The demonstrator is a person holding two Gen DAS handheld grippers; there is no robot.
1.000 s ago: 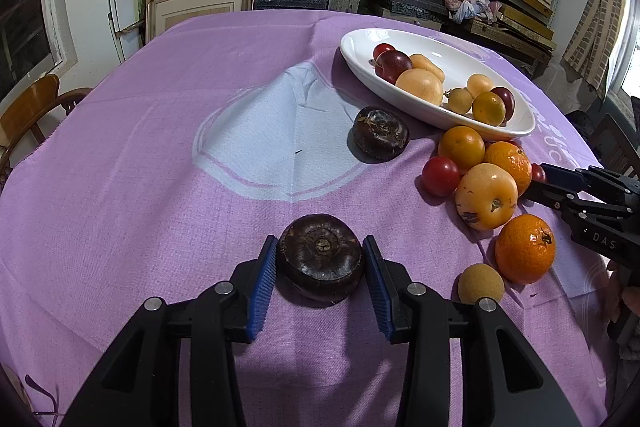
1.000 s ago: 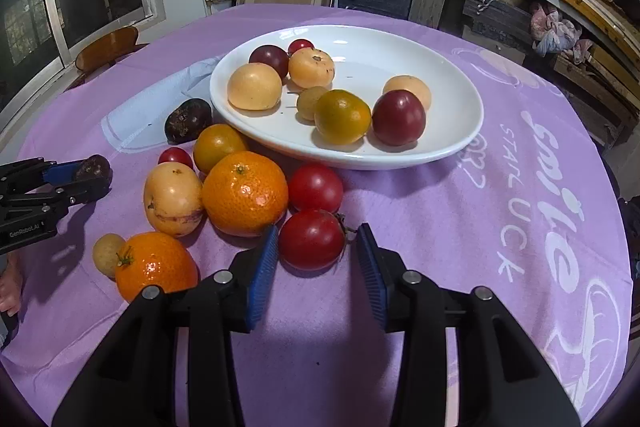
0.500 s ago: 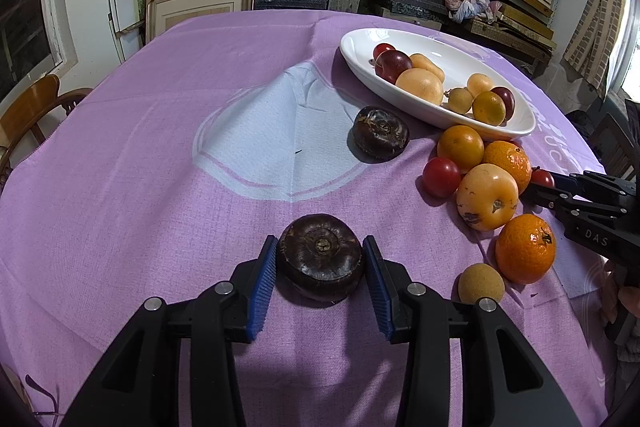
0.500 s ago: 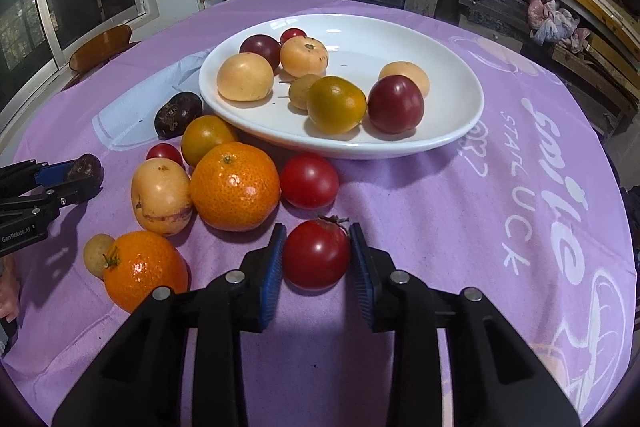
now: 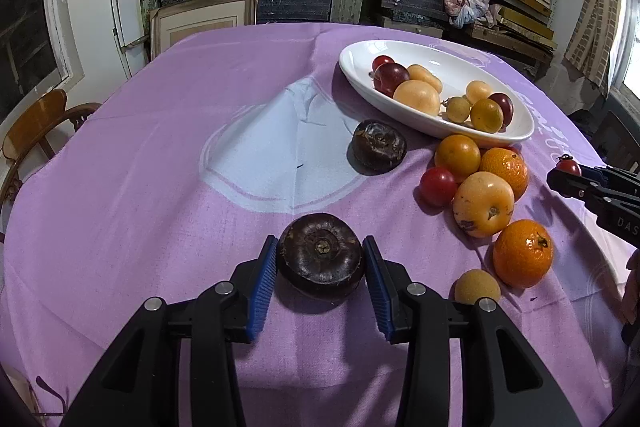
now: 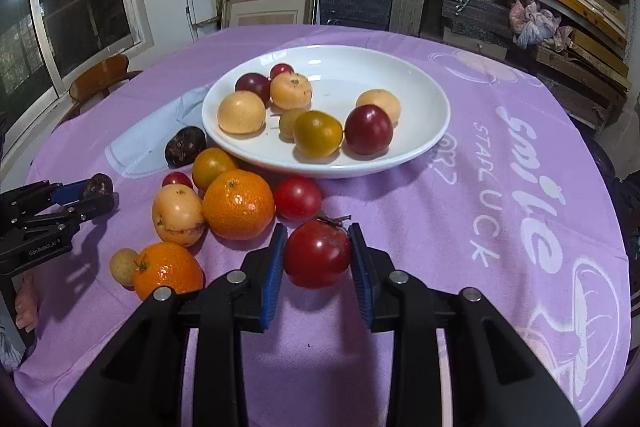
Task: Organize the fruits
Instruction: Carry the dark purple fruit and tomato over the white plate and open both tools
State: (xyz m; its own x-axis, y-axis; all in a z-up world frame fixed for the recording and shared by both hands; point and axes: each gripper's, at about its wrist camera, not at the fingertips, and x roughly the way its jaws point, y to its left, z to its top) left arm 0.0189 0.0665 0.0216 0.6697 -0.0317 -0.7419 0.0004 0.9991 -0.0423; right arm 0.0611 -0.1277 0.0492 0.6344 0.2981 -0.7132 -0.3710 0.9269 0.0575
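A round bench (image 6: 500, 131) under a lilac printed cloth (image 6: 520, 207) carries everything. At its centre sits a white oval dish (image 6: 432, 115). Loose fruit lies on the cloth at about seven o'clock from the dish: a dark wrinkled fruit (image 6: 185, 146) just beside the rim, a yellow-orange one (image 6: 212, 167), a small red one (image 6: 177, 180), a large orange (image 6: 239, 205), a red tomato (image 6: 298, 197), a pale yellow fruit (image 6: 177, 215), a second orange (image 6: 167, 271) and a small tan fruit (image 6: 123, 265).
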